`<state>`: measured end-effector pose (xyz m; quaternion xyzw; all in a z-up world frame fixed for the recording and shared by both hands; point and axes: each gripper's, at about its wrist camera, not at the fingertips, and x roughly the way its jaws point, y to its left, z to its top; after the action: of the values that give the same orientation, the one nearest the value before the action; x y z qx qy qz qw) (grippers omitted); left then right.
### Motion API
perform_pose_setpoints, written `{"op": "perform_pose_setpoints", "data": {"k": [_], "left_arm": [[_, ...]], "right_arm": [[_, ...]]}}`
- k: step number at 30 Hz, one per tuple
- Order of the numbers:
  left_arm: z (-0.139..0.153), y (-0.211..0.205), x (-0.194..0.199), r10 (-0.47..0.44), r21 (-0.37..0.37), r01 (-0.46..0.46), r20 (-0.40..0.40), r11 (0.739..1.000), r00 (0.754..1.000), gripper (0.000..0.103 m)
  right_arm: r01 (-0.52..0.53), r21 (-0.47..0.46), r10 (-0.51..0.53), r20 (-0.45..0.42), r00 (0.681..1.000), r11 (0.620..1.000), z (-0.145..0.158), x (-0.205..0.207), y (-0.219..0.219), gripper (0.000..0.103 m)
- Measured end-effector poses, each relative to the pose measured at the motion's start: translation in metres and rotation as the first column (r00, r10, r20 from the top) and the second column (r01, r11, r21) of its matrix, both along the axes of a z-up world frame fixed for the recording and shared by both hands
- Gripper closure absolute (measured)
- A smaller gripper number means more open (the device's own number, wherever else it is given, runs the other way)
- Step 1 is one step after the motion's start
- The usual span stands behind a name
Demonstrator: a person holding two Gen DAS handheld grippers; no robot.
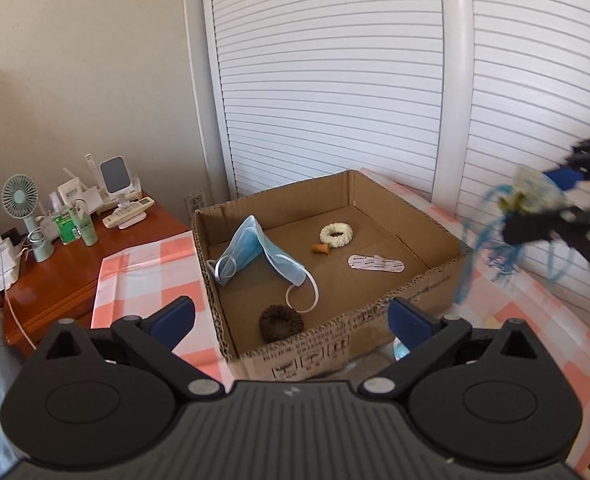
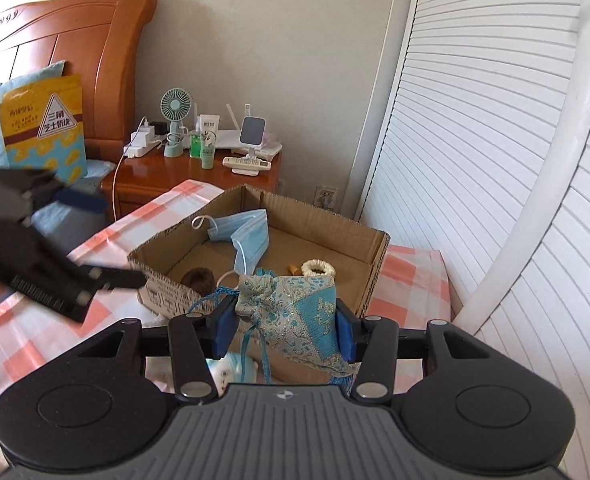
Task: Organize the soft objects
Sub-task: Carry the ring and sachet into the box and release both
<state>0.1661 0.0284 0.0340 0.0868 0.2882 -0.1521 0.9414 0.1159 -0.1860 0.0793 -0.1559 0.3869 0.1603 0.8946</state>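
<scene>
An open cardboard box (image 1: 415, 284) (image 2: 375, 272) sits on a pink checked cloth. Inside lie a blue face mask (image 1: 255, 256) (image 2: 247, 236), a white scrunchie (image 1: 336, 235) (image 2: 318, 269), a brown scrunchie (image 1: 281, 323) (image 2: 199, 279), a small orange piece (image 1: 321, 248) and a white flat packet (image 1: 377, 265). My right gripper (image 2: 283, 330) is shut on a blue and gold drawstring pouch (image 2: 295, 312) just in front of the box; it appears blurred at the right of the left wrist view (image 1: 535, 204). My left gripper (image 1: 291, 318) is open and empty over the box's near wall.
A wooden nightstand (image 1: 79, 256) (image 2: 199, 176) holds a fan (image 1: 21, 200), bottles, remotes and chargers. White slatted doors (image 1: 335, 80) stand behind the box. A bed headboard (image 2: 75, 40) and a yellow bag (image 2: 43, 120) are at left. A small soft item (image 2: 231, 372) lies below the pouch.
</scene>
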Motion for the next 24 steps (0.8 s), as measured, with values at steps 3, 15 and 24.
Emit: {"op": "perform_pose_setpoints", "data": {"k": [3, 15, 24], "left_arm": [[0.000, 0.001, -0.016, 0.018, -0.017, -0.018, 0.014, 1.000, 1.000, 0.000], [-0.003, 0.002, -0.045, 0.047, -0.038, -0.046, 0.016, 0.998, 0.999, 0.001], [-0.010, 0.013, -0.043, 0.078, -0.065, -0.078, -0.008, 0.995, 0.997, 0.001]], "right_arm": [[0.015, 0.011, -0.014, -0.010, 1.000, 1.000, -0.001, 0.019, 0.006, 0.049], [0.087, 0.062, -0.079, -0.125, 0.989, 0.994, -0.033, 0.114, 0.032, 0.049], [0.144, 0.049, -0.133, -0.174, 0.976, 0.988, -0.061, 0.191, 0.041, 0.048]]}}
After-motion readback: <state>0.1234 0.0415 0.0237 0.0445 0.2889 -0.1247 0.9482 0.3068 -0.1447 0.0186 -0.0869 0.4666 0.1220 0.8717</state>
